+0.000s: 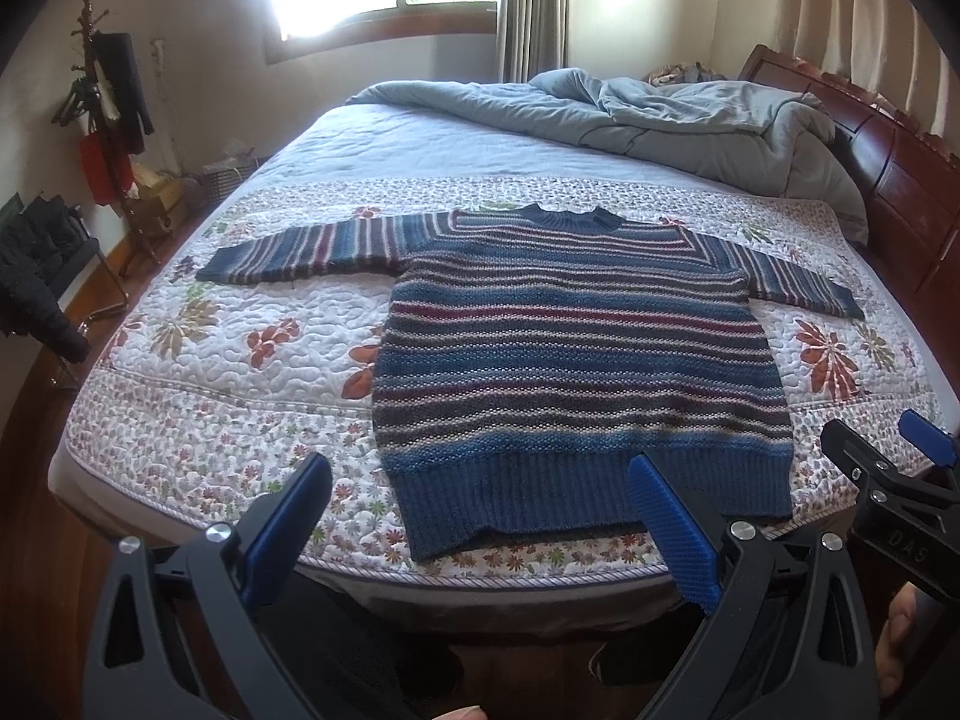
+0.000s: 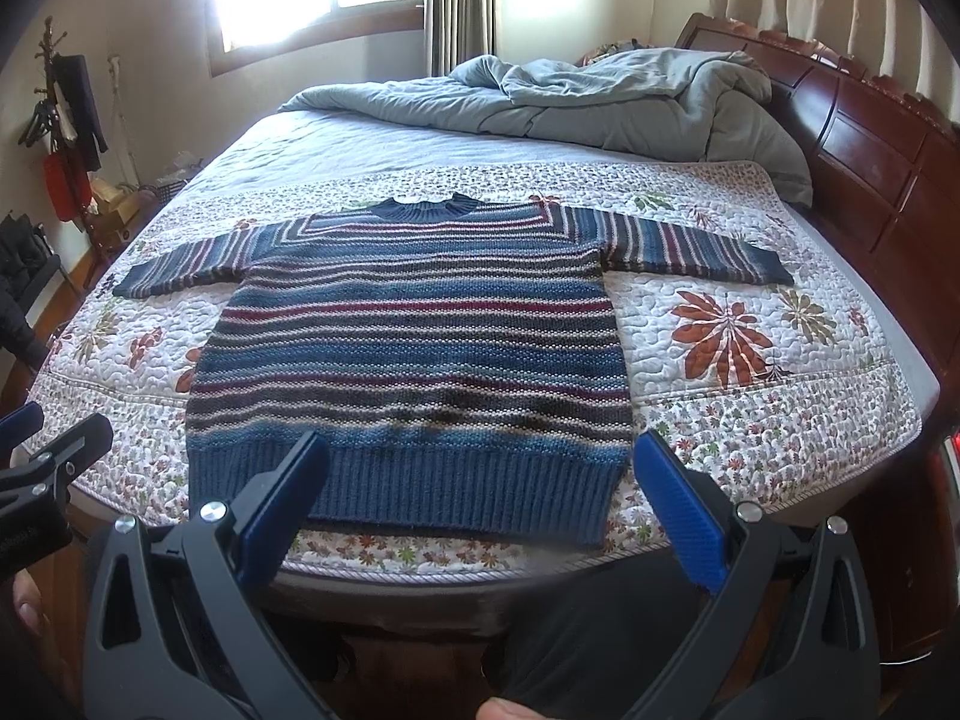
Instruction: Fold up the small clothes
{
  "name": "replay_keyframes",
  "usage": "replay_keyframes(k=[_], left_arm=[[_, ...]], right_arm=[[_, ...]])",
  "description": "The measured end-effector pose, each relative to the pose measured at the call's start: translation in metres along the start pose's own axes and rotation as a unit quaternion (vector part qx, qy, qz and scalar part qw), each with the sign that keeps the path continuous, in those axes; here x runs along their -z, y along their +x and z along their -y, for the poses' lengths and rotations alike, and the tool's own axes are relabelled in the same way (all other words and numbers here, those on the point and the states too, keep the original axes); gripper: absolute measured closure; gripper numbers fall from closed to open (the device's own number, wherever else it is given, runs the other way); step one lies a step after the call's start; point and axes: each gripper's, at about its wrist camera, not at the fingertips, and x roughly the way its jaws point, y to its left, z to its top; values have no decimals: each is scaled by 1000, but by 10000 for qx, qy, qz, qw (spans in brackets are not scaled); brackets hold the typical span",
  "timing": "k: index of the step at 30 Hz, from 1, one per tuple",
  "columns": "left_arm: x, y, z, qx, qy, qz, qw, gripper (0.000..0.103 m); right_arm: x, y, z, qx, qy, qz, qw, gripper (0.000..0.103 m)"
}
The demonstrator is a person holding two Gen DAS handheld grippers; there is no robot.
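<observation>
Both sets of jaws spread wide and holding nothing: left gripper [image 1: 480,516] and right gripper [image 2: 480,498] poised off the near edge of the bed [image 1: 180,480], clear of the cloth. Just beyond them, striped sweater [image 2: 414,348] laid flat and face up on the floral quilt [image 2: 750,420], ribbed hem along the near edge, collar toward the far side, both sleeves stretched out sideways. Likely trouble from here: thick, loose knit apt to stretch or bunch if pinched through one layer only, hem close enough to the near edge to slide off under a careless tug, and long sleeves prone to dragging crooked across the quilting. From the left wrist, full length of one sleeve reaching toward the bed's left edge, plus coat rack [image 1: 102,120] and the right gripper's tip at the frame's lower right. From the right wrist, opposite sleeve in full near the headboard [image 2: 870,138], and a dark patch across the lower stripes, possibly shadow rather than dye. Rumpled grey duvet [image 2: 600,102] heaped at the far right corner, well apart.
</observation>
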Motion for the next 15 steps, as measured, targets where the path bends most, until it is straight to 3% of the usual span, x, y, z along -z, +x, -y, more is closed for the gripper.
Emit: replay_keyframes(k=[3, 6, 8, 10, 15], left_arm=[[-7, 16, 4, 300, 65, -12, 9995, 4], [-15, 44, 19, 752, 550, -156, 9955, 4], [-21, 62, 31, 1078, 783, -369, 9904, 4], [-36, 86, 41, 1726, 756, -577, 9804, 4], [-84, 151, 71, 2071, 678, -715, 9733, 4]], right_arm=[[-7, 13, 4, -74, 48, -102, 9999, 2], [-22, 37, 28, -517, 413, -310, 9973, 2], [-31, 52, 45, -475, 548, -273, 9970, 2], [-43, 77, 78, -193, 620, -227, 9976, 2], [-72, 159, 197, 134, 1216, -633, 9905, 3]])
